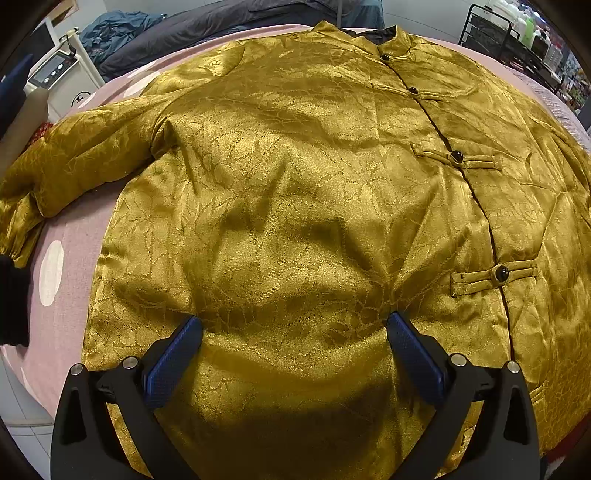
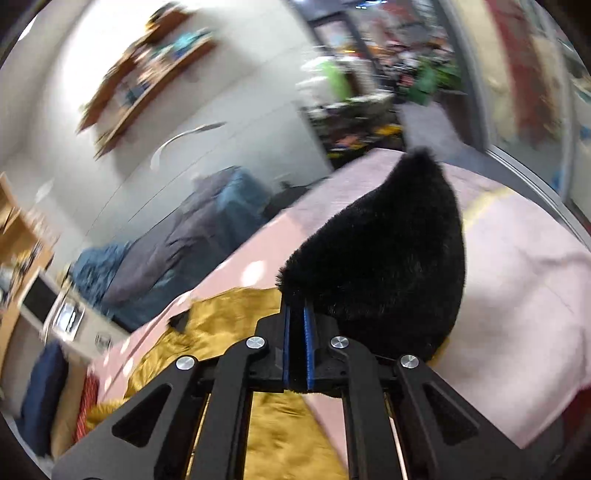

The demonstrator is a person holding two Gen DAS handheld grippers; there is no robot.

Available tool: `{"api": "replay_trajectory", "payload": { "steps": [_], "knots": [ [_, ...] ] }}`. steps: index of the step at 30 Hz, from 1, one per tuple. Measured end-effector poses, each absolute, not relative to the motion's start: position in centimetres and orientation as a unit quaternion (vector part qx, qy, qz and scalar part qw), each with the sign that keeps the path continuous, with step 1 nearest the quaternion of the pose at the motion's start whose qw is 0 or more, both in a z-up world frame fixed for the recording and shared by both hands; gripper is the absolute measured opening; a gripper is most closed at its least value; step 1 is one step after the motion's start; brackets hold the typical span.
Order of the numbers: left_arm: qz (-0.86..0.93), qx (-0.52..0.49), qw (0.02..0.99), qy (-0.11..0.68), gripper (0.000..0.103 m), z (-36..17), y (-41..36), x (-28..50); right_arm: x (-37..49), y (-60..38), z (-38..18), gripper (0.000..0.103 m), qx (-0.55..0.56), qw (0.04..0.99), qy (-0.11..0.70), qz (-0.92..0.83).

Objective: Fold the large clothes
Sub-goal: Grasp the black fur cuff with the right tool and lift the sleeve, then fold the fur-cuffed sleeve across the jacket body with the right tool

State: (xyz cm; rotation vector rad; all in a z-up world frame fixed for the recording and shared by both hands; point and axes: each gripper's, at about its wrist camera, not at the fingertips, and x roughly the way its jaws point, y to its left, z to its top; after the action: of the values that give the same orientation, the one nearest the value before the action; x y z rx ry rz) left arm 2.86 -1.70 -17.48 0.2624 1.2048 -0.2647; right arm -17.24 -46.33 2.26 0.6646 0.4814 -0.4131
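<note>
A gold brocade jacket (image 1: 295,166) with dark knot buttons lies front up on the pink bedcover (image 1: 62,317), its left sleeve (image 1: 85,155) stretched toward the bed edge. My left gripper (image 1: 294,317) stands open over the lower front, its blue pads (image 1: 173,362) wide apart and resting on the cloth. In the right wrist view, my right gripper (image 2: 297,314) is shut on a flap of black furry fabric (image 2: 388,258) lifted above the bed. The flap looks like the jacket's lining. Gold cloth (image 2: 229,317) lies below it.
Dark grey and blue bedding (image 1: 192,26) is heaped at the bed's far side. A white device (image 1: 59,74) stands off the left edge and a black wire rack (image 1: 491,33) at the far right. Wall shelves (image 2: 147,74) show blurred in the right wrist view.
</note>
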Motion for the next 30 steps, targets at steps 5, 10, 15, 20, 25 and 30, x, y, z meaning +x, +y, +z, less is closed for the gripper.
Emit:
{"api": "replay_trajectory", "payload": {
  "steps": [5,10,15,20,25,30],
  "knots": [
    [-0.122,0.119,0.817,0.551,0.097,-15.9,-1.4,2.4,-6.0,-36.7,4.5,0.003,0.249,0.930,0.265,-0.055],
    [-0.109,0.129,0.839,0.517,0.097,-13.6,0.2,1.3,1.6,-27.9,3.4,0.003,0.215,0.928,0.302,0.038],
    [-0.089,0.119,0.838,0.525,0.097,-13.6,2.5,1.3,7.9,-22.5,0.9,0.001,0.219,0.912,0.334,0.088],
    [-0.076,0.107,0.838,0.530,0.097,-13.7,4.3,1.3,10.5,-17.1,-1.5,0.001,0.208,0.897,0.366,0.136],
    [-0.085,0.093,0.844,0.521,0.097,-13.3,4.0,1.9,10.4,-16.4,-4.6,0.007,0.233,0.874,0.401,0.143],
    [-0.120,0.055,0.848,0.513,0.097,-12.5,2.4,3.7,5.2,-22.7,-7.3,0.064,0.245,0.888,0.389,0.030]
  ]
}}
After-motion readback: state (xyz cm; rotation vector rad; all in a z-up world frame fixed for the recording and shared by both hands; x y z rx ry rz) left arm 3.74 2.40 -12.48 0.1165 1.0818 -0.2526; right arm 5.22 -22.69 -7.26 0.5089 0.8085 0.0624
